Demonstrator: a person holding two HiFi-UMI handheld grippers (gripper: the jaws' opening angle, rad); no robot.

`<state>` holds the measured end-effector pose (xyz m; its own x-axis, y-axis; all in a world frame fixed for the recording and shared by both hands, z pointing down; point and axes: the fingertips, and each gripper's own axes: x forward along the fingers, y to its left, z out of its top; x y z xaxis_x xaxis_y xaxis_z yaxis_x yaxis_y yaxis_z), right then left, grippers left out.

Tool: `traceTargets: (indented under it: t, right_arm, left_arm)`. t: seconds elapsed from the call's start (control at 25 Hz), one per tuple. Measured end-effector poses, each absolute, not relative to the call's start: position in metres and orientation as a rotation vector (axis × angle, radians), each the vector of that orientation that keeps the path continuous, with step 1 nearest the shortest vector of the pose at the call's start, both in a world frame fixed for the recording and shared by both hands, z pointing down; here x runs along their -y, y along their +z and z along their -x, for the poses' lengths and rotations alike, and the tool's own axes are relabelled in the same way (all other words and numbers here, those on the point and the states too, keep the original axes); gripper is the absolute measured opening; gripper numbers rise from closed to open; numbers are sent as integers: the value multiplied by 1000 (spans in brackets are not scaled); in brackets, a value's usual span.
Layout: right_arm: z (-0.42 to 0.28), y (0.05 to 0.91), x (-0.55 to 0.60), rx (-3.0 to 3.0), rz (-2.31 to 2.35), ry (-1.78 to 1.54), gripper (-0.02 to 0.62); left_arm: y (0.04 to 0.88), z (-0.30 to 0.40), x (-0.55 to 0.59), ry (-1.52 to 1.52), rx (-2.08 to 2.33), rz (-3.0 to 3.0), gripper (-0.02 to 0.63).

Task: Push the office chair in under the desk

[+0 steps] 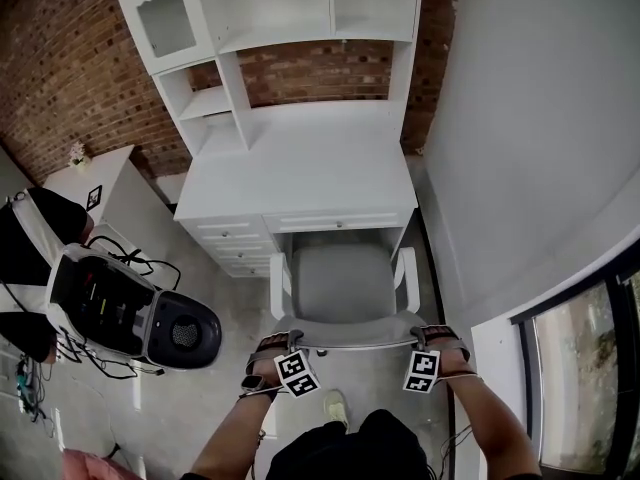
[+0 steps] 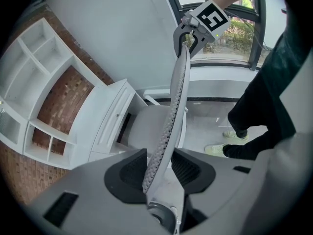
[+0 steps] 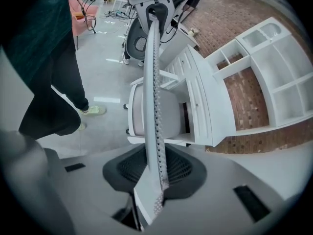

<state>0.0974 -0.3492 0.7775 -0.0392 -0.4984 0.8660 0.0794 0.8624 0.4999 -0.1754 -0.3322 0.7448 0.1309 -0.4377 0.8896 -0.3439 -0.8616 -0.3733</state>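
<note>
The office chair (image 1: 343, 283) has a grey seat, white arms and a thin grey perforated backrest (image 2: 173, 106). It faces the white desk (image 1: 300, 168), its seat front at the knee opening. My left gripper (image 1: 275, 344) is shut on the left end of the backrest's top edge, which runs between its black pads (image 2: 128, 168). At the right end, my right gripper (image 1: 438, 340) is shut on the same edge (image 3: 154, 92). Each gripper view shows the other gripper at the backrest's far end: the right gripper (image 2: 193, 31) and the left gripper (image 3: 156, 11).
A drawer stack (image 1: 235, 243) sits left of the knee opening, and a white hutch (image 1: 280, 18) stands on the desk against a brick wall. A black and white machine (image 1: 130, 313) with cables lies on the floor at left. A grey wall (image 1: 530, 138) and window (image 1: 590, 368) are at right.
</note>
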Motion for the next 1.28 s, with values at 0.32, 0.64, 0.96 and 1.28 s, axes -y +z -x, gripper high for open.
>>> traceTargets:
  t: [0.32,0.64,0.96,1.28]
  right_arm:
    - [-89,779,384,1545,-370,-479,94]
    - [-88,782,407,1562,-351,-486,94]
    - [-95,782,426,1561,-359,-497,94]
    - [-87,782,438,1572,-359,-505,94]
  left_arm:
    - [747,184,369,-1862,-783,2297,150]
    - [748,183,388,-1888,-795,2299,149]
    - [749,178,405,-1897,-811,2290,149]
    - [749,184,416,-1903,-826,2292,149]
